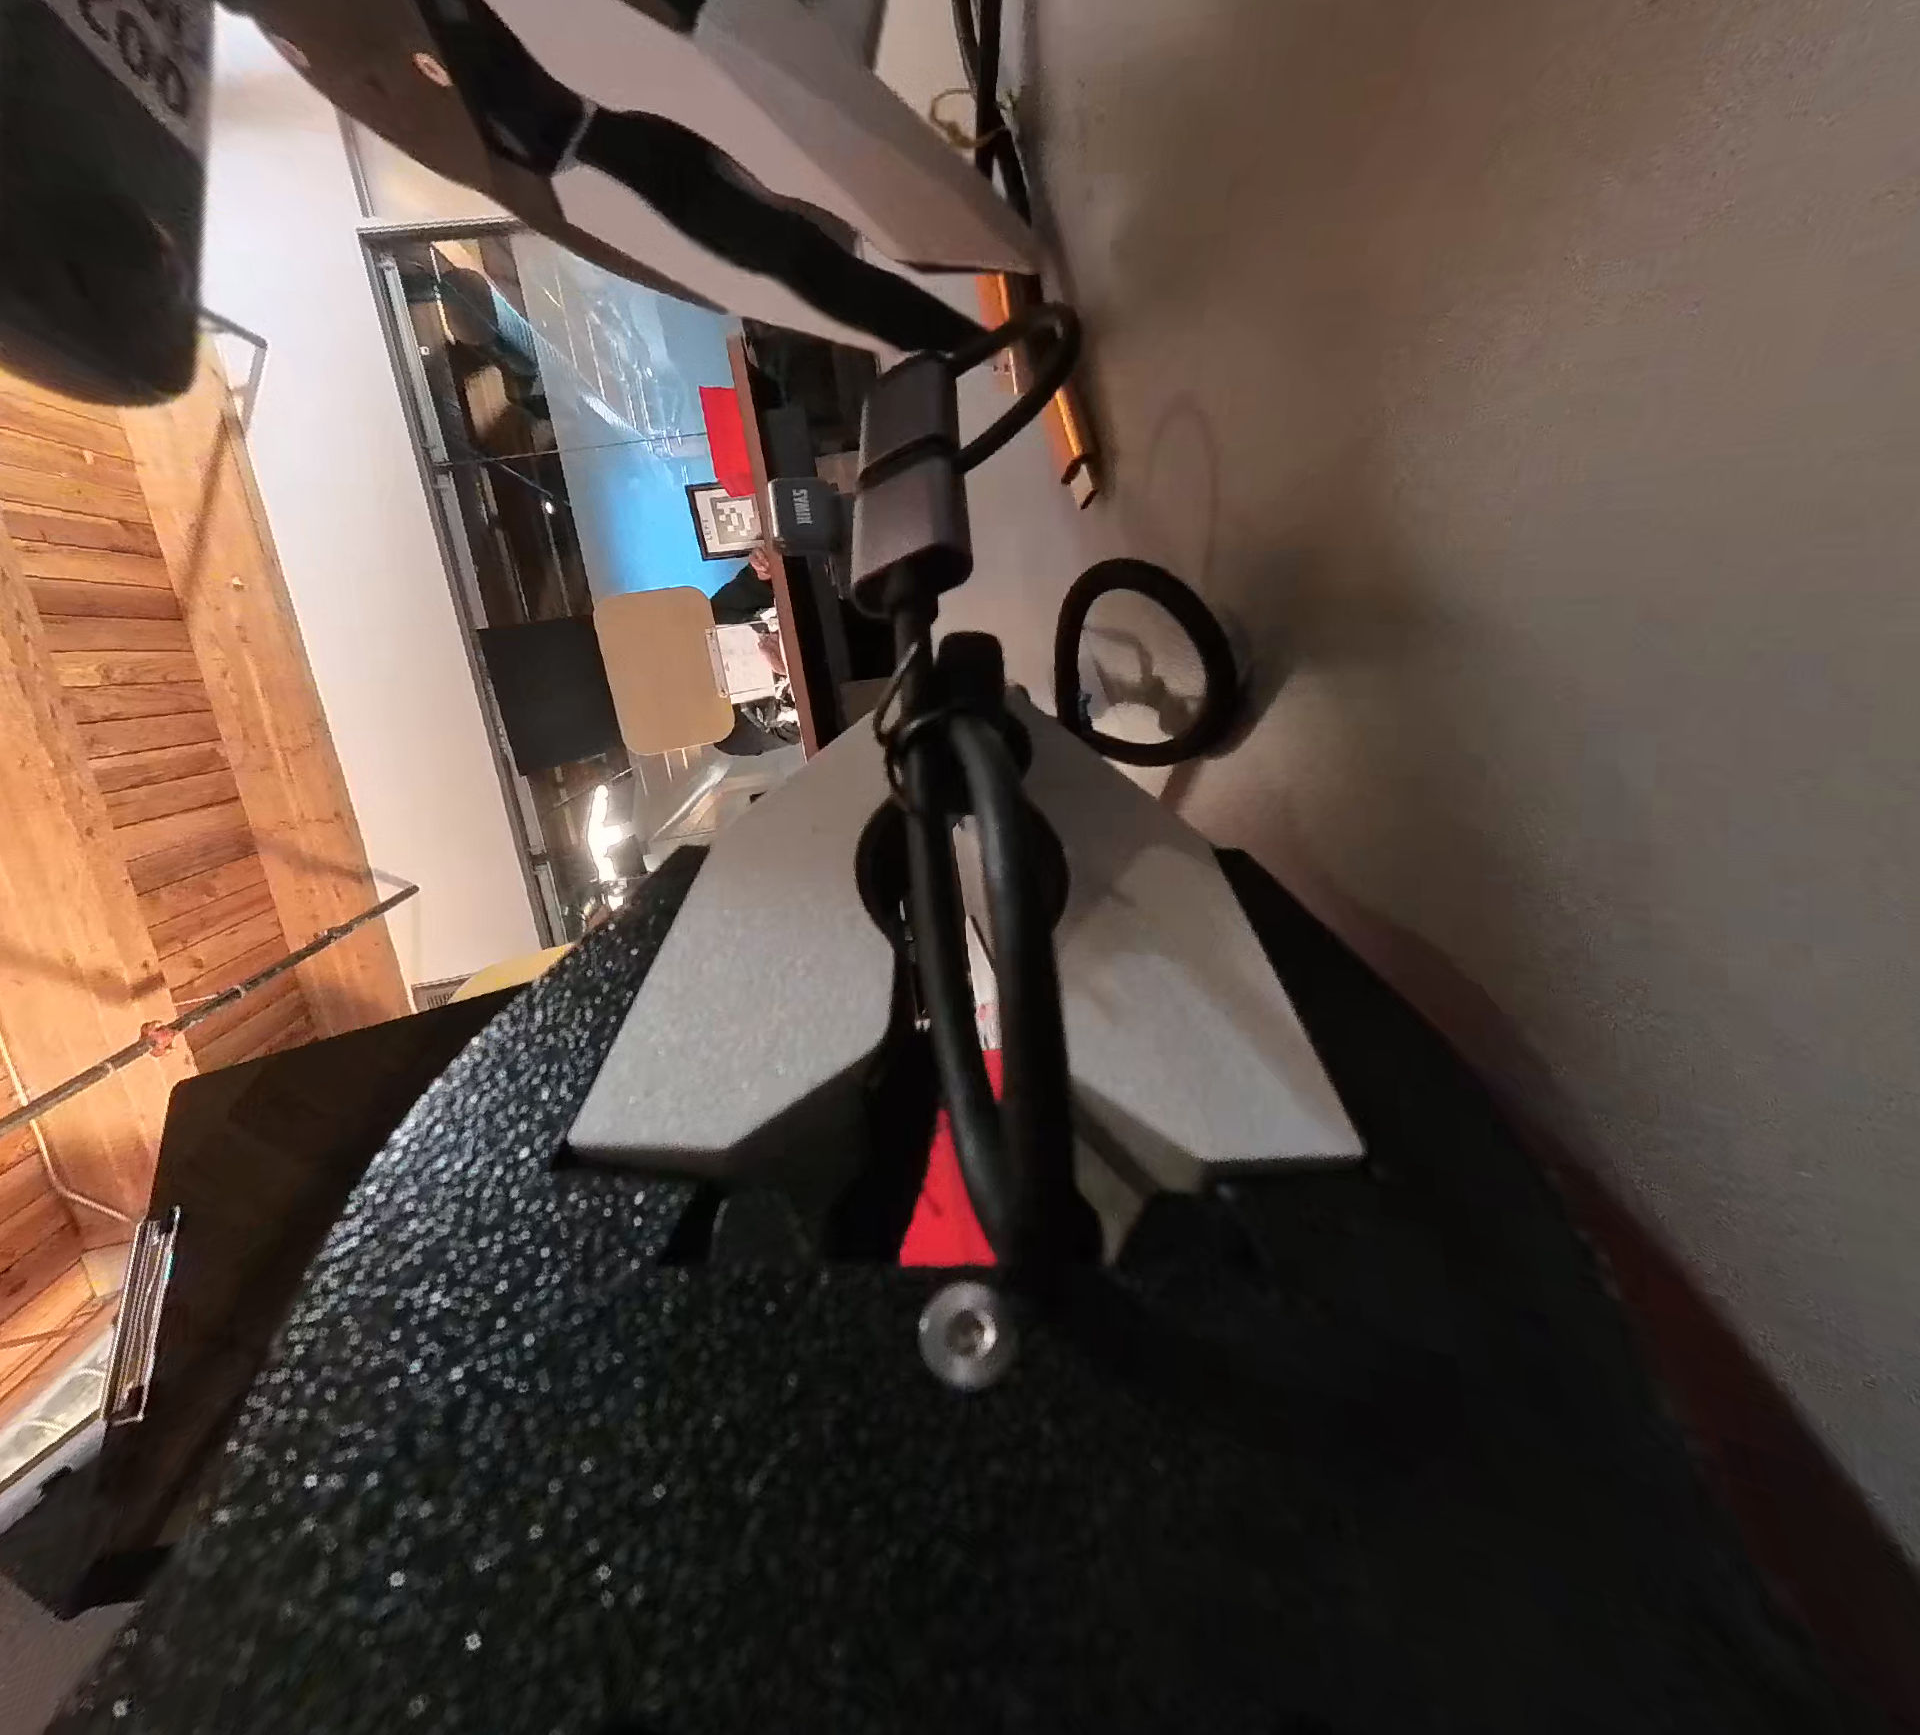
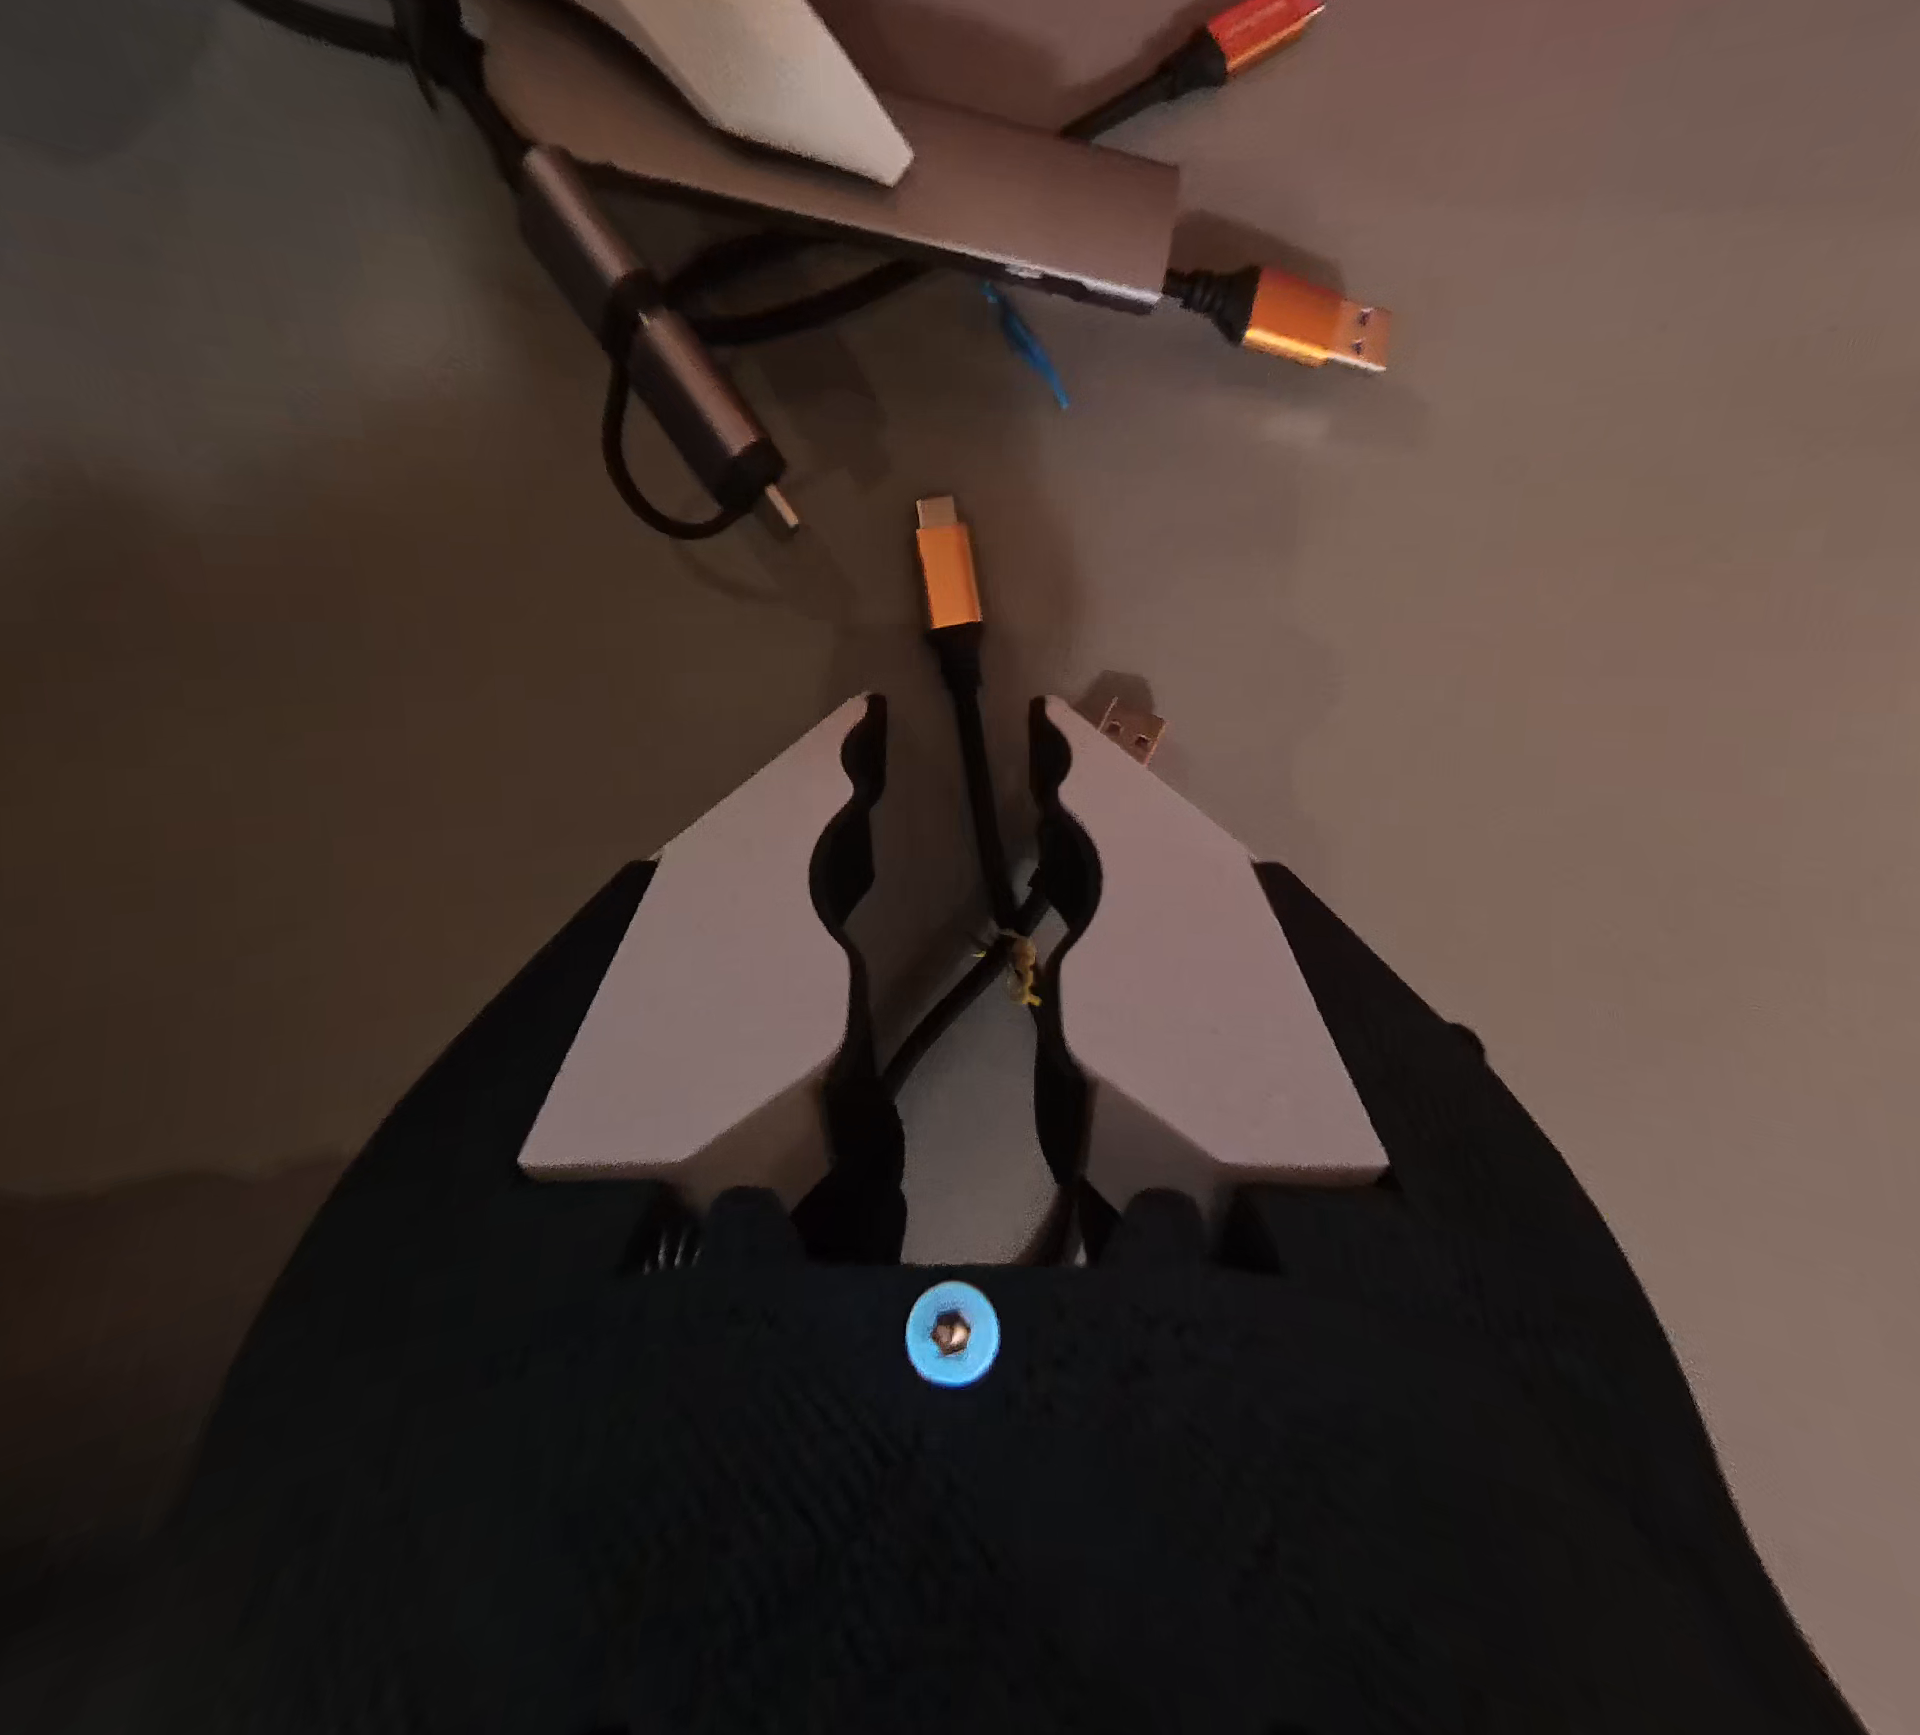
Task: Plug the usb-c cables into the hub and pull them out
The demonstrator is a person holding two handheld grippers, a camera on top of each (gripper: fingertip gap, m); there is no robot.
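Observation:
The grey hub (image 2: 1039,199) is tilted above the table, and a finger (image 2: 707,12) of my left gripper lies across its top. In the left wrist view my left gripper (image 1: 966,698) is shut; a black cable (image 1: 977,906) between the fingers hides the hub. The hub's grey tail connector (image 1: 909,480) (image 2: 644,335) hangs past the tips. An orange usb-c plug (image 2: 945,563) lies unplugged on the table, pointing at the hub. My right gripper (image 2: 956,714) is open, just behind it, astride its black cable (image 2: 982,802). The right gripper's fingers (image 1: 831,158) also reach down to the table in the left wrist view.
An orange usb-a plug (image 2: 1309,319) lies by the hub's end and a red plug (image 2: 1262,28) beyond it. A blue tie (image 2: 1023,345) lies below the hub. A small metal plug (image 2: 1127,719) lies beside my right finger. A black cable loop (image 1: 1143,662) lies on the grey table (image 2: 1558,750). My hands' fingertips stand some 8 centimeters from each other.

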